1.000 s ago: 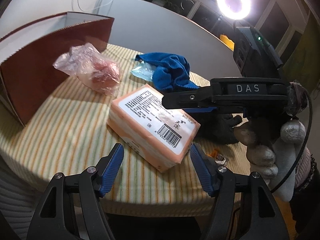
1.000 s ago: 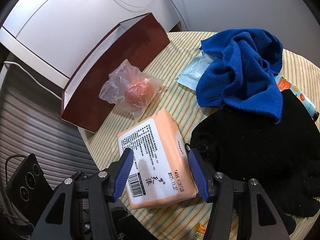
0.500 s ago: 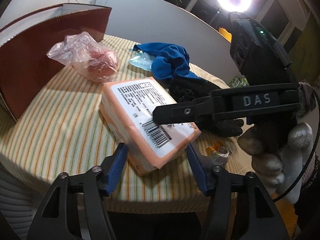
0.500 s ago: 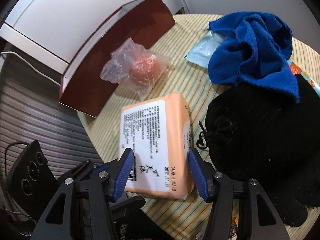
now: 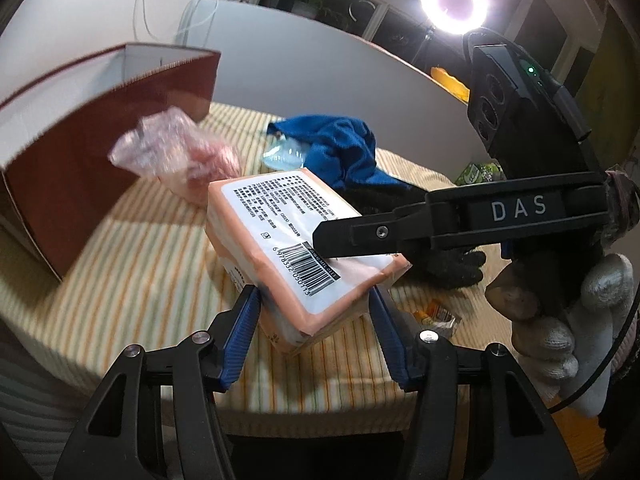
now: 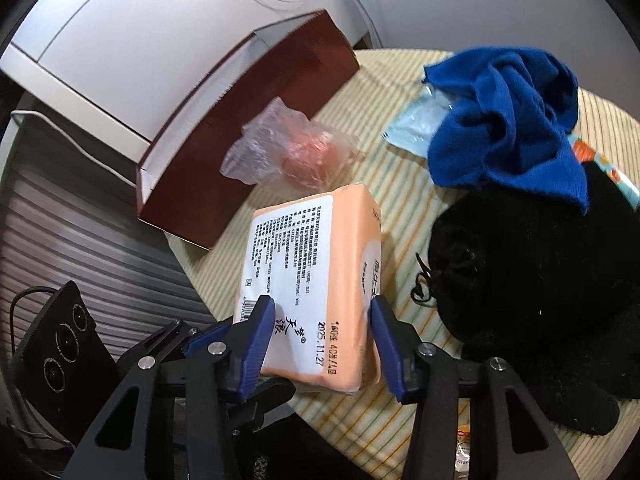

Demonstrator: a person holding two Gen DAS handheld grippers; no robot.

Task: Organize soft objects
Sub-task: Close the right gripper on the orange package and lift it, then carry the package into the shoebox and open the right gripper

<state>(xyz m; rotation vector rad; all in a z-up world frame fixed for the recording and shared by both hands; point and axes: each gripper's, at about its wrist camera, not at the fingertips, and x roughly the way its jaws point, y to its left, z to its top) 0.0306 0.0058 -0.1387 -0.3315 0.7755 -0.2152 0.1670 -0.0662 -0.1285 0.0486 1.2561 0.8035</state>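
On the round table with the striped yellow-green cloth, a peach-coloured soft pack of tissues with a white printed label and barcode is raised at its near end, tilted, with both tools on it. The left gripper has its blue-padded fingers pressed against the pack's two sides at the near corner, gripping it. The right gripper also closes its blue pads on the same pack, one on the labelled face and the other on the peach side; in the left wrist view its black arm marked DAS lies across the barcode, held by a hand in a white knit glove.

Beyond the pack sits a crumpled clear plastic bag holding something pink, just beside a dark red open cardboard box with white inside. To the right, a rumpled blue cloth lies partly over a pale blue sealed packet and a black knitted fabric heap, which is close beside the pack
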